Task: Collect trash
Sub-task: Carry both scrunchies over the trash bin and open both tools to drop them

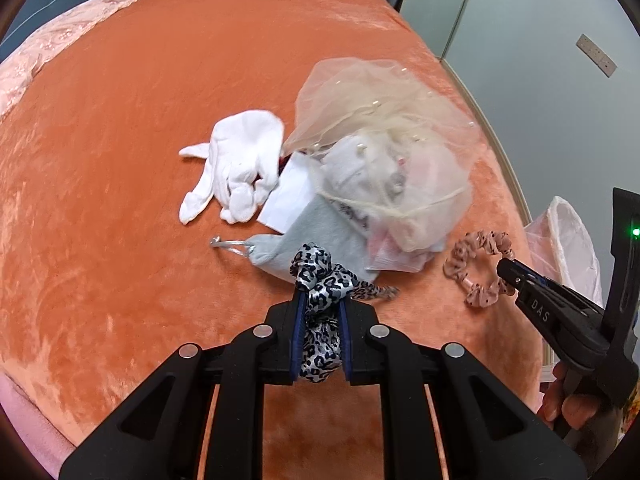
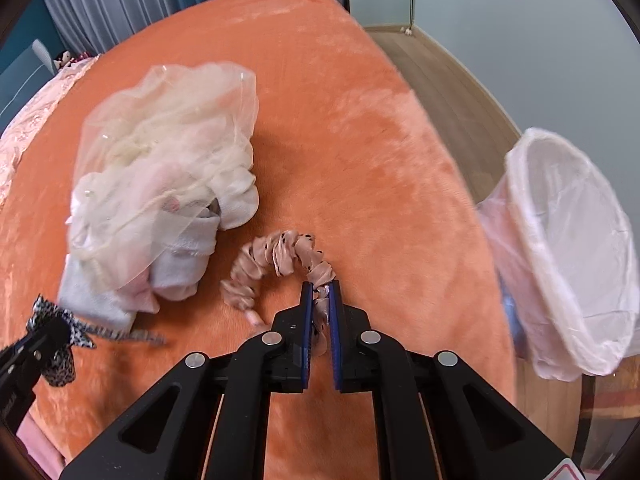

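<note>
Left gripper (image 1: 322,312): jaws clamped on the black-and-white leopard-print satin scrunchie (image 1: 320,280), at 6 o'clock in the left wrist view; its ruffles bulge above the blue pads.
Leopard scrunchie handling: judged very light, soft and slick; a deep bite across the gathered band should hold better than a pinch on a loose tail.
Right gripper (image 2: 320,304): jaws closed on one end of the pink black-dotted fabric scrunchie (image 2: 276,268), which lies on the orange plush bedspread (image 2: 360,140).
Pink scrunchie handling: limp and stretchy, likely to dangle once lifted; no breakage risk.
White plastic-lined bin (image 2: 568,248): at 3 o'clock of the right gripper, just off the bed edge, mouth open.
Pile beyond: cream tulle netting with yarn (image 1: 384,128) over grey cloth and white paper, at 12 o'clock; fluffy, snag-prone.
White knotted sock bundle (image 1: 236,160): at 11 o'clock, beside the pile.
</note>
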`<state>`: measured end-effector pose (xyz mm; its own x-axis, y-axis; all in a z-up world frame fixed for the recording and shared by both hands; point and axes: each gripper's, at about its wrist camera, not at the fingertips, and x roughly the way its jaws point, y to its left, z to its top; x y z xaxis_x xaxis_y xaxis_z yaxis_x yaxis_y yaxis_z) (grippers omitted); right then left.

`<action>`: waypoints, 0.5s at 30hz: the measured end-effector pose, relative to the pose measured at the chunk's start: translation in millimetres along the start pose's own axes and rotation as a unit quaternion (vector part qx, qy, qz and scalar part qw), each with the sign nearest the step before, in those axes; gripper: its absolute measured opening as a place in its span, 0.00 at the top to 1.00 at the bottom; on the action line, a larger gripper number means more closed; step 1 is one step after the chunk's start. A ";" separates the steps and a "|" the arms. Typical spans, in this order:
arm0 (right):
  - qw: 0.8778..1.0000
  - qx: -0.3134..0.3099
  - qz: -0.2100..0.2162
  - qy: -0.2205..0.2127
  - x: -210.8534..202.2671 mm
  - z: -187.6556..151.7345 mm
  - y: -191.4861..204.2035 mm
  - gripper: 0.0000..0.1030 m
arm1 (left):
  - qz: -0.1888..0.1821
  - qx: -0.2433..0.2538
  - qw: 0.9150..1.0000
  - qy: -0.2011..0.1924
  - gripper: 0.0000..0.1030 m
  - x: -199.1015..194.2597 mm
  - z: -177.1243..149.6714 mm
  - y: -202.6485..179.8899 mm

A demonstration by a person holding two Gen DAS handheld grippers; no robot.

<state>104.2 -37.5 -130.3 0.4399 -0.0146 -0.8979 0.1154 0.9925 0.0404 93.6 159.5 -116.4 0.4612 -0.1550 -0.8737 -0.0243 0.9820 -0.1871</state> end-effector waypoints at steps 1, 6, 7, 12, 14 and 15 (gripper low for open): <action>1.000 0.001 0.001 -0.007 -10.7 -2.7 -1.6 0.93 | -0.002 0.004 1.000 -0.004 0.86 -4.2 -0.3 -5.4; 0.999 0.020 0.011 -0.040 -57.5 -8.7 -16.9 0.93 | -0.017 0.027 0.999 -0.026 0.86 -27.6 1.4 -34.6; 0.998 0.024 0.013 -0.049 -64.8 -6.6 -22.4 0.93 | -0.019 0.033 0.999 -0.032 0.86 -33.4 1.2 -40.9; 0.995 0.034 0.012 -0.090 -92.9 6.6 -52.4 0.93 | -0.037 0.056 0.996 -0.054 0.86 -58.8 0.5 -70.9; 0.993 0.042 0.011 -0.107 -107.5 7.2 -64.2 0.93 | -0.044 0.066 0.995 -0.060 0.86 -68.1 0.1 -84.0; 0.993 0.045 0.011 -0.112 -109.9 7.2 -71.2 0.93 | -0.047 0.072 0.994 -0.064 0.86 -71.2 0.7 -91.2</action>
<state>54.1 -107.5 -31.4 0.6285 -0.0290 -0.7773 0.1776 0.9783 0.1071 63.6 81.0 -36.8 0.5646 -0.2410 -0.7894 0.1475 0.9705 -0.1908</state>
